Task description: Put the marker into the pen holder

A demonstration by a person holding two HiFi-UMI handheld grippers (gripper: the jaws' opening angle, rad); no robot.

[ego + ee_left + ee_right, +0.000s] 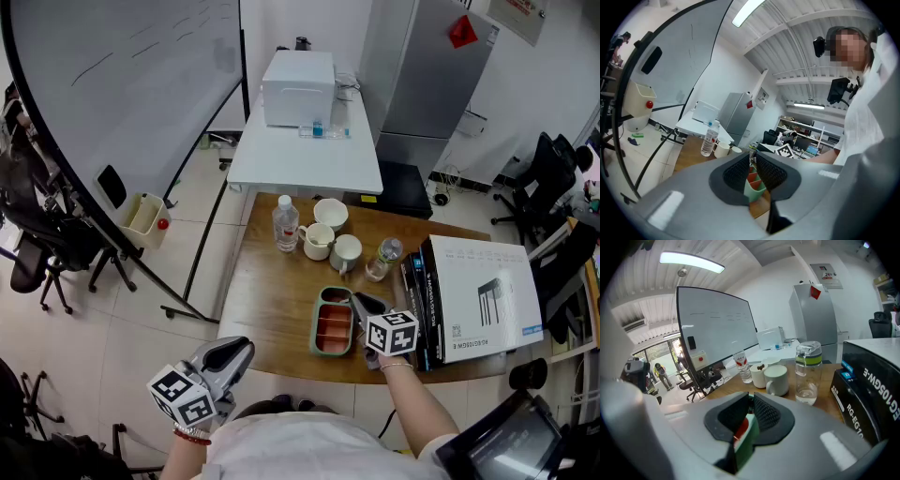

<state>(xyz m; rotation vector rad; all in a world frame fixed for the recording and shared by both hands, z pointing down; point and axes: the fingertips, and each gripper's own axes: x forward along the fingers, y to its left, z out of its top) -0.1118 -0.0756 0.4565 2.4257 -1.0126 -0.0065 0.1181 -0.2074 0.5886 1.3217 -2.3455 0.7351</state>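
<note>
1. On the wooden table (267,300), near its front edge, sits a green pen holder (317,328) with reddish compartments. A white box (483,295) and some black boxes lie just to its right.
2. Over the holder's right rim hangs the right gripper (359,302). In the right gripper view its jaws are drawn nearly together, leaving a thin slit, and the holder's green wall (746,437) shows close beneath that slit. I cannot tell whether the jaws touch the wall.
3. The marker cannot be made out in any view, neither on the table nor in the holder nor between either pair of jaws.
4. Off the table, beside its front left corner and close to the person's body, the left gripper (242,352) is held in the air. Its jaws are almost closed with nothing between them, and the pen holder (754,187) shows far off through the slit.
5. Behind the holder stand a water bottle (285,223), two mugs (317,241), a bowl (330,213) and a clear bottle (382,259) with a green band.
</note>
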